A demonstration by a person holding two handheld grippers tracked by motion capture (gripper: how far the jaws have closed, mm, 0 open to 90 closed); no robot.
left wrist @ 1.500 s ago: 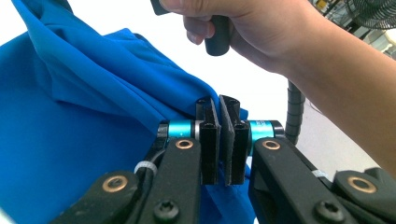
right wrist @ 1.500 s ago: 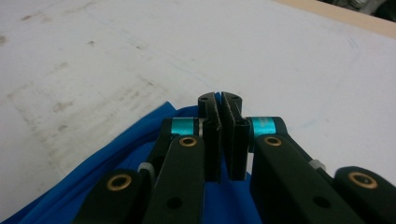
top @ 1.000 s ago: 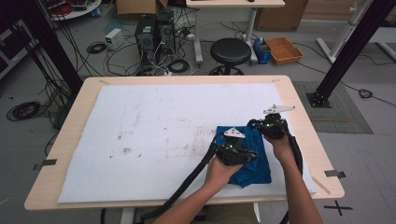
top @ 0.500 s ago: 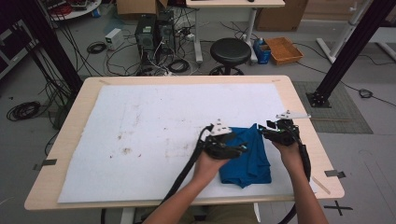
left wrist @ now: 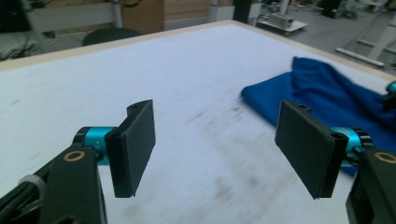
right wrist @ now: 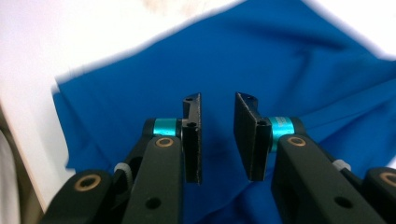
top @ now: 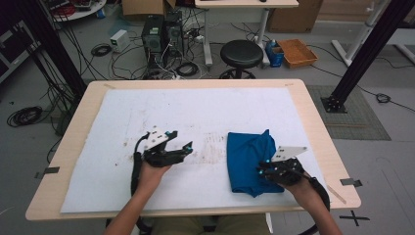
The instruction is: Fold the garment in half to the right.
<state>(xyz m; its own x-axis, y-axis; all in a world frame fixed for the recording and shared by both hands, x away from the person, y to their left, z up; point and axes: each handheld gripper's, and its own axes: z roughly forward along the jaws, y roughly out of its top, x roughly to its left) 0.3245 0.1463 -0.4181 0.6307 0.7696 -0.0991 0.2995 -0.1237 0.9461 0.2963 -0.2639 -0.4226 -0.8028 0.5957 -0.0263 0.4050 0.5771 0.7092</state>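
The left gripper (top: 182,149) is now sitting well left of the folded blue cloth (top: 249,159), jaws just opening wide on nothing; the right gripper (top: 263,170) is hovering over the cloth's near right part, jaws narrowing, gripping nothing; the white mat (top: 195,110) is lying bare behind, its table standing among floor cables.

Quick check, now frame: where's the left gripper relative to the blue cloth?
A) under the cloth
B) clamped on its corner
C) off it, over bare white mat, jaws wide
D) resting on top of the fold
C: the left gripper sits over the white mat, apart from the blue cloth, its jaws wide with nothing between them.
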